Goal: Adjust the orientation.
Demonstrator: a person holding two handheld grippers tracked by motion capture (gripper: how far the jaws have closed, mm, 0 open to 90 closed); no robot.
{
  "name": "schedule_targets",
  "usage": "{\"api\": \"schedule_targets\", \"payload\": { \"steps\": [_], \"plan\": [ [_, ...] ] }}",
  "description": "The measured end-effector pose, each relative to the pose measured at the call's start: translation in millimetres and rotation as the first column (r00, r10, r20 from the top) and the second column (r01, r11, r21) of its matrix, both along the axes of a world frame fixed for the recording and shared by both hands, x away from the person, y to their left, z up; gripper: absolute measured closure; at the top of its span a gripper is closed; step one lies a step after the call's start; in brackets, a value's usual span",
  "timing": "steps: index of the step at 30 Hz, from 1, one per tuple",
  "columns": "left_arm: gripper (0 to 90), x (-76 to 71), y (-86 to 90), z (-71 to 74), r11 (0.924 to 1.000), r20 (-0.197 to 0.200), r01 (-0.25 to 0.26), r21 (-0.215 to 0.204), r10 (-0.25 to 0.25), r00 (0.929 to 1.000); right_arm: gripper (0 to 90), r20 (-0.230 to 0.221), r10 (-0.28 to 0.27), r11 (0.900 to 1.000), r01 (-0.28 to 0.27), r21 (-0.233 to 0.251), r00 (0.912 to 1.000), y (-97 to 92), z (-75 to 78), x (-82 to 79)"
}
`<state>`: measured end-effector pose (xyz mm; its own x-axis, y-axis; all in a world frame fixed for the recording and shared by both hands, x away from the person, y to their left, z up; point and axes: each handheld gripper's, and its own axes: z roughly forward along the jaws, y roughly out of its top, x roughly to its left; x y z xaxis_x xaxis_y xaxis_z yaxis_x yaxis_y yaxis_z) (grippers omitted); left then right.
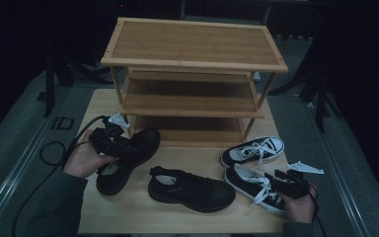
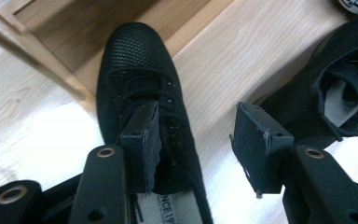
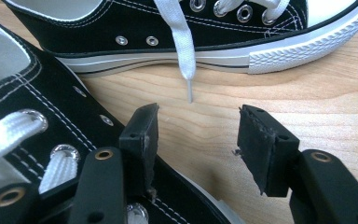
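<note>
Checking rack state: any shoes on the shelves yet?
No: all four shoes sit on the table before the rack, its shelves bare.

"NCE19" on black shoe insole (image 2: 168, 210) (cut off)

A staged recording space rather than a lived-in room. A small pale wooden table (image 1: 128, 217) stands alone on grey carpeted floor (image 1: 15, 133), ringed by dark surroundings and black stand legs (image 1: 49, 89). On it sits a three-tier bamboo shoe rack (image 1: 192, 64) with two pairs of shoes before it, a household entryway scene set up as a test arrangement.
</note>
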<state>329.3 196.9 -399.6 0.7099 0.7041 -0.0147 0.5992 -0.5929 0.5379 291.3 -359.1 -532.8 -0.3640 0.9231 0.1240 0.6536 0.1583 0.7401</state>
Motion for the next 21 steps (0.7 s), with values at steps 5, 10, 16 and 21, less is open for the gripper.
{"api": "schedule_targets", "payload": {
  "steps": [5, 10, 16, 21],
  "plan": [
    [50.9, 0.6, -8.8, -1.7, 0.9998, -0.004, 0.021, -0.007, -0.021, 0.9998, 47.6, 0.0, 0.0, 1.0, 0.0, 0.0, 1.0, 0.0, 0.0, 0.0],
    [51.8, 1.8, -16.6, -4.4, 0.9991, -0.012, 0.043, -0.001, -0.043, 0.999, 47.7, 0.0, 0.0, 1.0, 0.0, 0.0, 1.0, 0.0, 0.0, 0.0],
    [52.0, 0.8, -23.5, -7.3, 0.9977, -0.024, 0.067, 0.011, -0.067, 0.9975, 47.7, 0.0, 0.0, 1.0, 0.0, 0.001, 1.0, 0.0, 0.0, 0.1],
    [52.3, 1.1, -30.6, -9.0, 0.9958, -0.033, 0.091, 0.01, -0.09, 0.9954, 47.7, 0.001, 0.001, 1.0, -0.001, 0.0, 1.0, -0.1, -0.1, 0.2]
  ]
}}
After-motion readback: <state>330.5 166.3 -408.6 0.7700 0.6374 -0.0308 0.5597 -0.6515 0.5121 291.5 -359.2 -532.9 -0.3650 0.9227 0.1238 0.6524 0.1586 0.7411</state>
